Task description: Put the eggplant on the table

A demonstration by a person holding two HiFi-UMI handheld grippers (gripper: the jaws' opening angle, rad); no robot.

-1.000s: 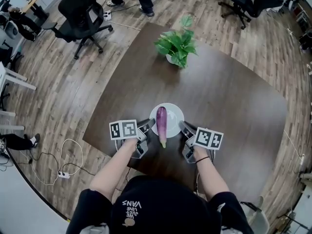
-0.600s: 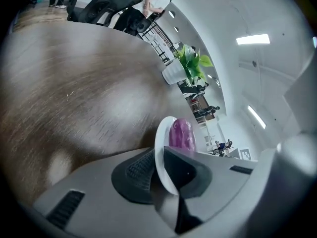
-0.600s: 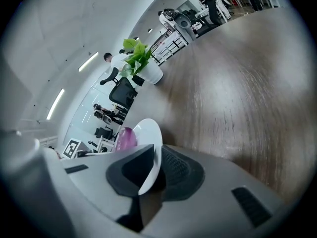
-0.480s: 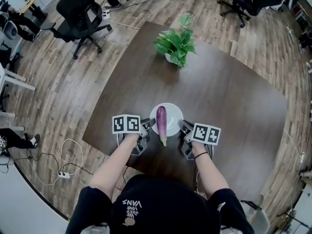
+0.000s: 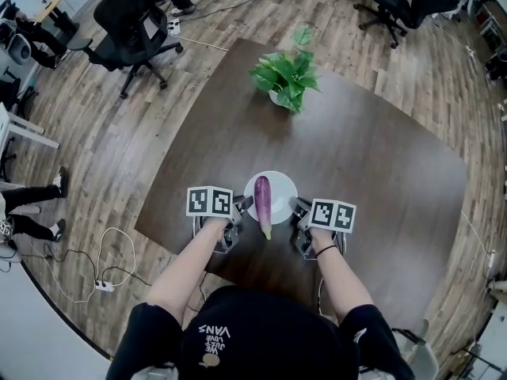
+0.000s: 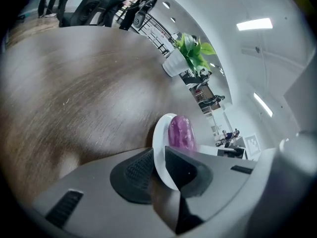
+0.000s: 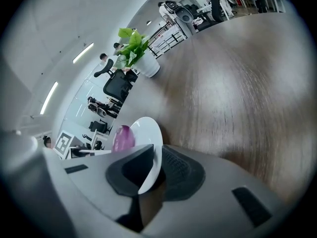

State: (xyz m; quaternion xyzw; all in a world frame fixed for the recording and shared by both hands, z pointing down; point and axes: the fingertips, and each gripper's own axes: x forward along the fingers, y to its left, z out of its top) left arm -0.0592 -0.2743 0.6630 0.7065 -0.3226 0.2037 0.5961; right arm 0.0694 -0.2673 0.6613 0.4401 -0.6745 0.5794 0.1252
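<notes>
A long purple eggplant [image 5: 262, 204] lies across a white plate [image 5: 279, 186] near the front edge of the dark wooden table [image 5: 380, 157]; its tip hangs over the plate's near rim. My left gripper [image 5: 238, 211] is shut on the plate's left rim and my right gripper [image 5: 299, 211] on its right rim. In the left gripper view the plate [image 6: 160, 145] sits pinched between the jaws of the gripper [image 6: 157, 168], with the eggplant [image 6: 179, 133] just beyond. The right gripper view mirrors this: plate [image 7: 147, 145], eggplant [image 7: 123, 137], gripper [image 7: 154, 168].
A potted green plant [image 5: 287, 76] stands at the table's far side. An office chair [image 5: 131, 22] is on the wooden floor at the far left. Cables and a power strip [image 5: 103, 282] lie on the floor to my left.
Both marker cubes have drawn in closer to the plate and slightly forward. The plate and eggplant have hardly moved. A person at the far side has walked out of view.
</notes>
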